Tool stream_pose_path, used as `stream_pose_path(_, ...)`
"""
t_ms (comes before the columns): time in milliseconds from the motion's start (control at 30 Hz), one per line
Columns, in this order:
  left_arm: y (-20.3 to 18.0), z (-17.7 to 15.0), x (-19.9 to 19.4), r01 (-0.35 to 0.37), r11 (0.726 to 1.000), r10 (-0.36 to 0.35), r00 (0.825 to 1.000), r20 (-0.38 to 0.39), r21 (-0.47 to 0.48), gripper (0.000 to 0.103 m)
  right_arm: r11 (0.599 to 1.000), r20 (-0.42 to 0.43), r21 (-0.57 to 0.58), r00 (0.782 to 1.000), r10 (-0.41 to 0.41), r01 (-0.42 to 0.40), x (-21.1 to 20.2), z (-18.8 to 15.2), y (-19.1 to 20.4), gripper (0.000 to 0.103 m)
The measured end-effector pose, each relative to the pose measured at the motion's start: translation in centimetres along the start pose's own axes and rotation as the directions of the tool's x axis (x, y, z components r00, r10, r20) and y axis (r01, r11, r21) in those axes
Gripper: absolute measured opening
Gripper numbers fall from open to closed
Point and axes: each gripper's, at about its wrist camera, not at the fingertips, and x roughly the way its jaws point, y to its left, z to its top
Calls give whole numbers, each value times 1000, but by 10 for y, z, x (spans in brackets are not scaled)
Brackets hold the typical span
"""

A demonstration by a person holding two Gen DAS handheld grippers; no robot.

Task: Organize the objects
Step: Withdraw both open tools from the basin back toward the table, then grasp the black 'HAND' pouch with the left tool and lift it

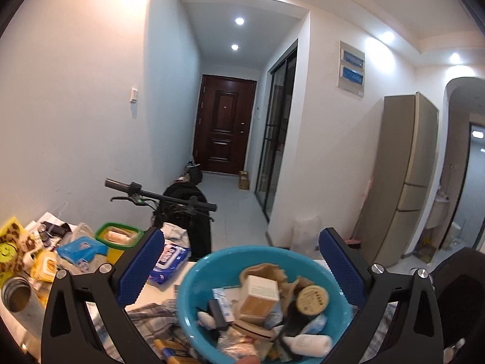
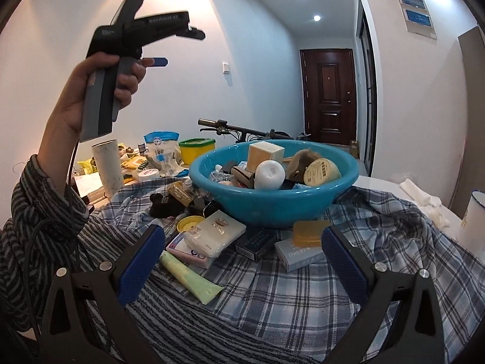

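A blue plastic basin [image 2: 272, 206] stands on a plaid cloth [image 2: 303, 297] and holds several small items: a cream box [image 2: 265, 151], a white roll [image 2: 269, 174], a round tin [image 2: 321, 171]. My right gripper [image 2: 242, 261] is open and empty, low over the cloth in front of the basin. Near it lie a green tube [image 2: 188, 276], a wipes pack [image 2: 216, 232] and a yellow soap box [image 2: 309, 232]. My left gripper [image 1: 242, 267] is open and empty, held high above the basin [image 1: 197, 279]; it also shows in the right wrist view [image 2: 157, 60], raised at upper left.
The table's left side is crowded with packets, a green-rimmed yellow tub [image 2: 197, 148], a white tumbler [image 2: 107, 163] and a blue wipes pack [image 1: 169, 261]. A white enamel mug [image 2: 474, 212] stands at the right. A scooter handlebar [image 1: 160, 195] is behind the table, and a fridge [image 1: 400, 176] stands to the right.
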Motion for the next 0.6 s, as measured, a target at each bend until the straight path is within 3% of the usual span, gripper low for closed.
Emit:
stream_pose_path(200, -18, 2, -17, -31, 999, 30, 999, 41, 25, 103, 997, -49, 82, 999, 5, -1, 7, -2, -15, 103)
stream_pose_path(367, -31, 0, -29, -41, 997, 40, 999, 22, 69, 103, 988, -67, 153, 998, 23, -13, 8, -5, -27, 103)
stream_pose_path(600, -19, -56, -44, -54, 975, 76, 993, -93, 216, 103, 989, -92, 150, 995, 32, -18, 12, -6, -25, 103)
